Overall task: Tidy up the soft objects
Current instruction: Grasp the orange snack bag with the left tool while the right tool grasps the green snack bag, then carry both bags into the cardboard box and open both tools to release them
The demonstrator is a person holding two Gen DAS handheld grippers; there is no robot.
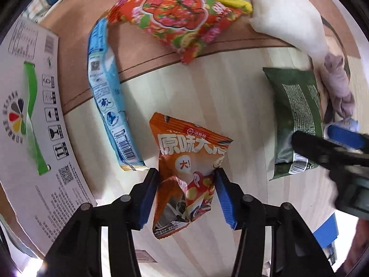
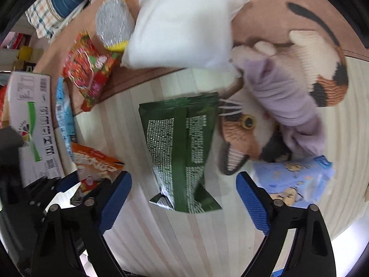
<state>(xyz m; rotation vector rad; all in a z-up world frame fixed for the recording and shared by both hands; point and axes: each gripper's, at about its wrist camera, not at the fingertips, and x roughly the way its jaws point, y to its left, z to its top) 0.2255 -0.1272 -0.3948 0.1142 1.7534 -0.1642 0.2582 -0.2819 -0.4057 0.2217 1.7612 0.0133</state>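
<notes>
The left gripper (image 1: 186, 173) is clenched on the orange snack bag (image 1: 186, 161), its blue pads pressing into the crumpled lower half, and the bag's bottom edge is cut off from view behind the fingers. The right gripper (image 2: 183, 198) stands released, jaws wide on either side of the green packet (image 2: 182, 147) without touching it; the packet lies back side up on the pale wooden floor (image 2: 161, 242), its small print too blurred to read. Beyond it, on the brown rug (image 2: 265, 11), sit a white pillow (image 2: 184, 25), a lilac cloth bundle (image 2: 281, 94) and a floral red bag (image 2: 87, 69). The rug's printed cat is partly hidden under the bundle. A white carton (image 1: 34, 115) is cut off at the left edge.
</notes>
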